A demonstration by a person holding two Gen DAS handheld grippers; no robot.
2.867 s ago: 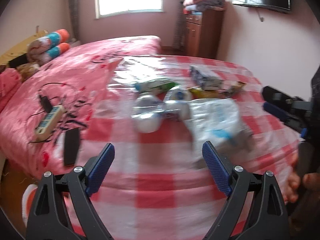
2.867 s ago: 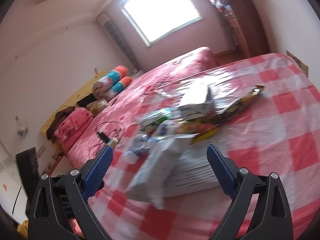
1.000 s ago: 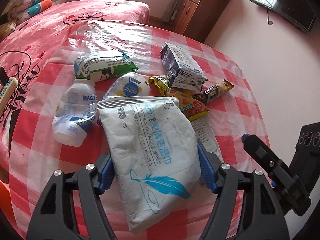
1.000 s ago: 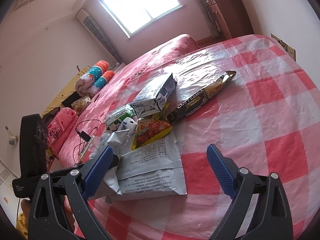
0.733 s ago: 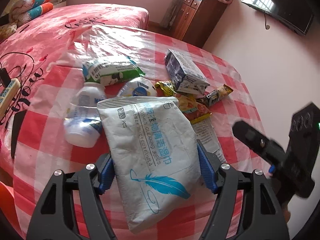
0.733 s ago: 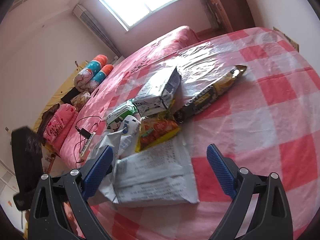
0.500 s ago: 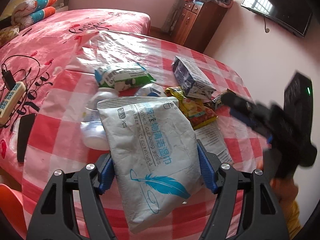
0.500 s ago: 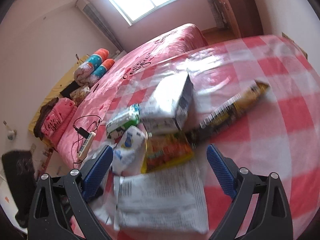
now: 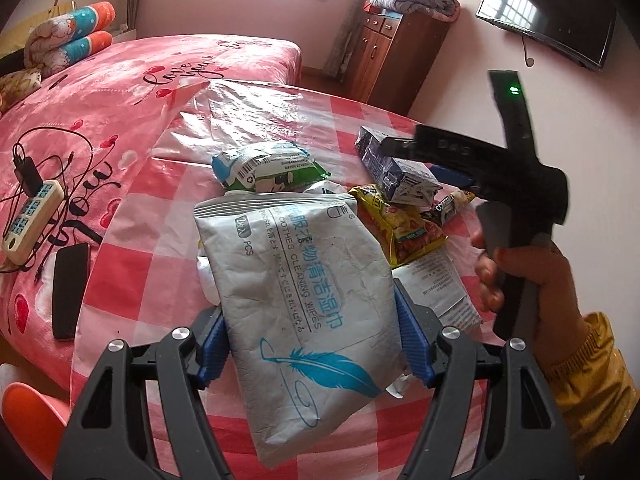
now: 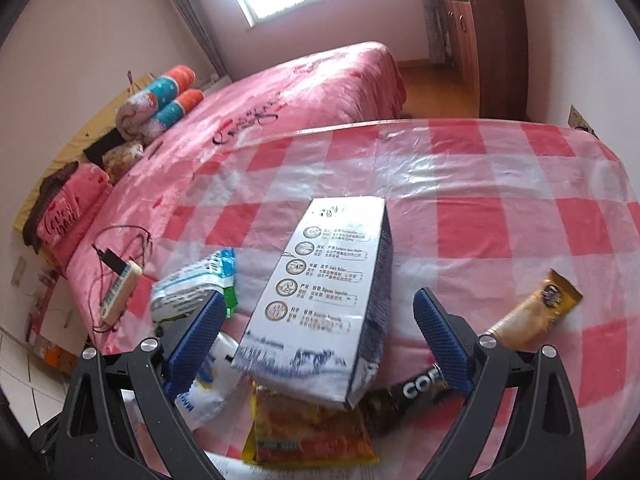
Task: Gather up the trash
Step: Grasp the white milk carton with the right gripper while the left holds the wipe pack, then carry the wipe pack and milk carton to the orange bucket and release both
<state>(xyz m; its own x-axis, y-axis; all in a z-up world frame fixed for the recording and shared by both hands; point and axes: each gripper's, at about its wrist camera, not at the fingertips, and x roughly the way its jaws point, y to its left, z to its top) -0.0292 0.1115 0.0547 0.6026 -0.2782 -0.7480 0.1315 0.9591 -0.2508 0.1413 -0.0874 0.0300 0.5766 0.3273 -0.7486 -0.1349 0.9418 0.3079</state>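
My left gripper (image 9: 312,348) is shut on a white wipes pack (image 9: 304,288) with a blue feather print and holds it above the checked table. My right gripper (image 10: 320,340) is open, its blue fingers on either side of a blue-and-white milk carton (image 10: 332,296) that lies on the table; the jaws do not touch it. This carton (image 9: 396,172) and the right gripper (image 9: 452,164) also show in the left wrist view. Around it lie a green-white packet (image 9: 268,168), a yellow snack bag (image 10: 312,432), a dark coffee sachet (image 10: 472,364) and a flat white pouch (image 9: 440,284).
The table has a red-and-white checked cloth (image 10: 500,216) under clear plastic. A pink bed (image 9: 132,80) is to the left, with a power strip (image 9: 32,220) and a black phone (image 9: 70,288) on it. A wooden cabinet (image 9: 392,56) stands at the back.
My left gripper has closed on the wipes pack and lifted it. My right gripper has moved forward over the pile until its open fingers straddle the milk carton.
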